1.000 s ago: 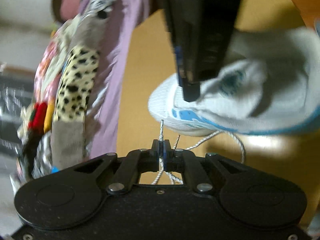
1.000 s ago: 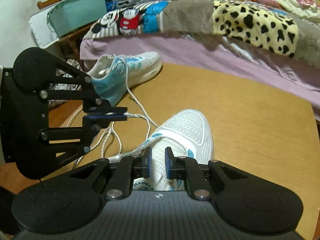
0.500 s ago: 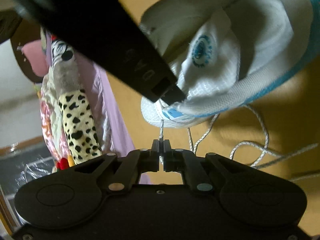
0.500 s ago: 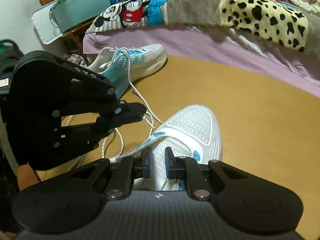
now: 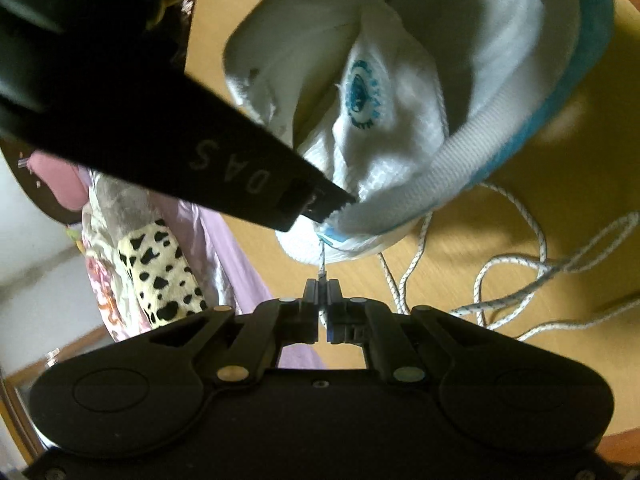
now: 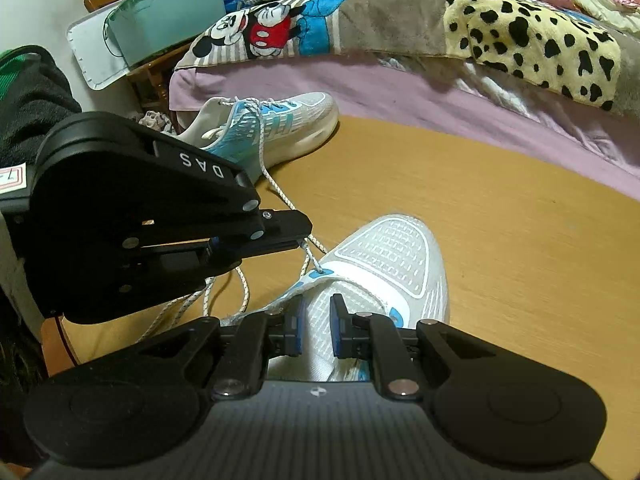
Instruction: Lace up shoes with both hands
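A white and blue shoe point(image 6: 384, 264) lies on the tan floor, toe pointing away. My right gripper point(image 6: 316, 330) is shut on its white mesh tongue point(image 6: 316, 320), which fills the gap between the pads. In the right wrist view my left gripper point(image 6: 303, 241) comes in from the left, shut on the white lace point(image 6: 310, 256) just above a front eyelet. The left wrist view looks into the shoe's opening point(image 5: 400, 120). There the left gripper point(image 5: 321, 286) pinches the lace end point(image 5: 321, 260), and the right gripper point(image 5: 320, 204) reaches in from the upper left.
A second matching shoe point(image 6: 272, 132) lies by the bed point(image 6: 460, 96), with its lace trailing toward the near shoe. Loose lace loops point(image 5: 520, 280) lie on the floor. Blankets point(image 6: 540, 40) hang off the bed; a teal tub point(image 6: 168, 32) stands back left.
My left gripper has rolled about its axis while keeping hold of the lace, so the shoe looks turned in its view. The right gripper has stayed in place on the tongue.
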Available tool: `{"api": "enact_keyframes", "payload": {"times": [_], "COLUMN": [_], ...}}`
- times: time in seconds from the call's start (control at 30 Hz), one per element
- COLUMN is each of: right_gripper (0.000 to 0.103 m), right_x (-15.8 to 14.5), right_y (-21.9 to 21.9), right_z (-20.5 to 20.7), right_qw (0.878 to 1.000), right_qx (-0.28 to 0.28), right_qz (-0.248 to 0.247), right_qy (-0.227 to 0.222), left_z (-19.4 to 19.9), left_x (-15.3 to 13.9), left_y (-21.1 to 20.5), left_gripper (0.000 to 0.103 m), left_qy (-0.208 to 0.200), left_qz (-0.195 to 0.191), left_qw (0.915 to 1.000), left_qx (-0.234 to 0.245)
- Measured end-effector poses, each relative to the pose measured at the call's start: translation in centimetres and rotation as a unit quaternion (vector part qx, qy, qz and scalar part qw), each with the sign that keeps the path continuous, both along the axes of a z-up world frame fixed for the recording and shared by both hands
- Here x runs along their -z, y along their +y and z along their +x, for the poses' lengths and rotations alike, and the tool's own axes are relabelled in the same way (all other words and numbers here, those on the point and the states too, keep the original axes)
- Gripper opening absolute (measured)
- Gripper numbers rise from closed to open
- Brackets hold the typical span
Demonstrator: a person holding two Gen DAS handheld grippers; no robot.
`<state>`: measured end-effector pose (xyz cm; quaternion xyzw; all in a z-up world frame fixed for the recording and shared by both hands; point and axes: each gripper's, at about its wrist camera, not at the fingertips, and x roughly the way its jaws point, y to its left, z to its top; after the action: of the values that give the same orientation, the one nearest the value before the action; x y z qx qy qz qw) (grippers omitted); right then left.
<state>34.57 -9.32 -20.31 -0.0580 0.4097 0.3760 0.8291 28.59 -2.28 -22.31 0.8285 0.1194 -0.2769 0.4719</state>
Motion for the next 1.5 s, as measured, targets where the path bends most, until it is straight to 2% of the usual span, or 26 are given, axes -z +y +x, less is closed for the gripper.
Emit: {"api": "enact_keyframes", "payload": {"times": [0.3,0.5,0.73,0.97,1.5], "right_gripper": [0.016,0.015,0.015,0.016,0.015], "right_x": [0.1,0.2,0.3,0.4,0.9], "right_y": [0.1,0.0,0.1,0.2,0.6], "right_z": [0.1,0.1,0.1,0.0,-0.3], "right_qw": [1.000,1.000,1.000,1.000,1.000], "right_qx": [0.004,0.009,0.011,0.012,0.005], "right_qz": [0.002,0.007,0.008,0.008,-0.003], "right_qy": [-0.003,-0.003,-0.008,-0.011,-0.026], "left_z": [-0.5,-0.3,-0.6,-1.0,-2.4], "left_x": [-0.2,0.4,0.3,0.9,1.3], "left_y": [0.2,0.4,0.3,0.4,0.4], "left_gripper": [0.001,0.001,0.001,0.001,0.002], "left_qy": [0.011,0.011,0.011,0.021,0.014], "left_qz": [0.008,-0.004,-0.019,-0.010,-0.046], "left_qw": [0.9995,0.9995,0.9980,0.9984,0.9969], "left_qx": [0.028,0.029,0.060,0.051,0.063]}}
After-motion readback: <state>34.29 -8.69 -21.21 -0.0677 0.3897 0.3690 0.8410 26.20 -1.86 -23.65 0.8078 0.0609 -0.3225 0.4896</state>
